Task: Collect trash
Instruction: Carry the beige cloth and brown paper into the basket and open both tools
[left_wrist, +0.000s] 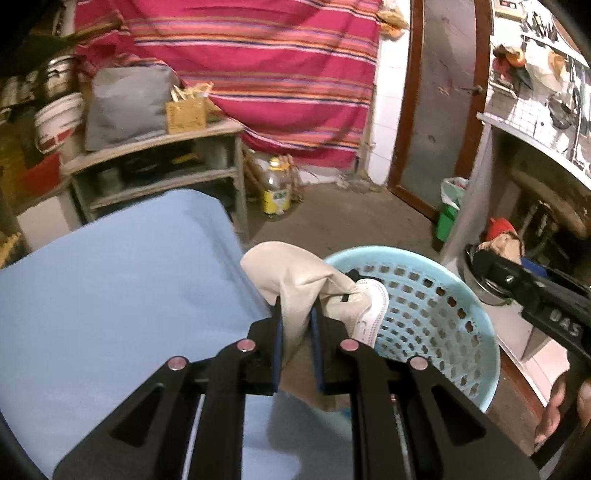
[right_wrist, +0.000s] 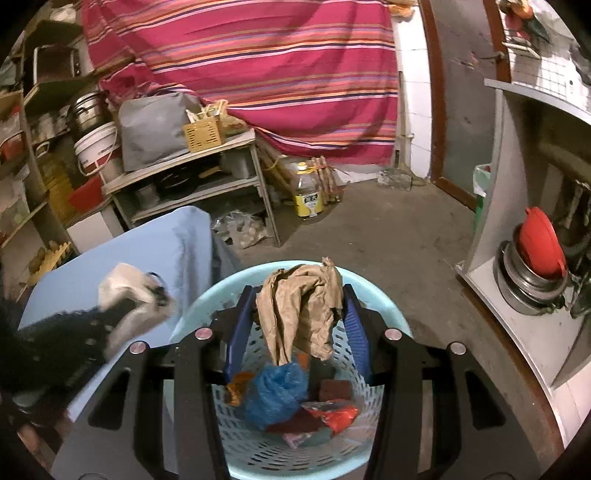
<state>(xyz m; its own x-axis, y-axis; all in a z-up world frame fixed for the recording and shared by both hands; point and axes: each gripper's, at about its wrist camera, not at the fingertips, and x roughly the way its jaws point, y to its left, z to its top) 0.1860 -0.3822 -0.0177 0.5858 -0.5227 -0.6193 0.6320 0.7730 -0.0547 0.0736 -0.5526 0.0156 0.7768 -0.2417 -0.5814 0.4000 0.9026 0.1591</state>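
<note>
Cluttered storeroom. Left gripper (left_wrist: 295, 314) pinches soft cream wrapper (left_wrist: 295, 284) at blue table (left_wrist: 110, 295) edge; right gripper (right_wrist: 297, 325) clamps light crumpled brown paper (right_wrist: 299, 314) over basket (right_wrist: 388, 310). Grip bunched folds.

The left gripper (left_wrist: 295, 314) points forward and downward, its two blue-padded fingers (left_wrist: 277, 332) drawn close together and pinched on a pale, soft piece of trash (left_wrist: 295, 280). The right gripper (right_wrist: 299, 314) is tilted down likewise, its jaws standing wider, the pads (right_wrist: 356, 325) pressing a crumpled brown paper (right_wrist: 299, 306) from both sides. At the lower right edge of the left wrist view, a bare hand (left_wrist: 561, 410) grasps the right gripper's handle
</note>
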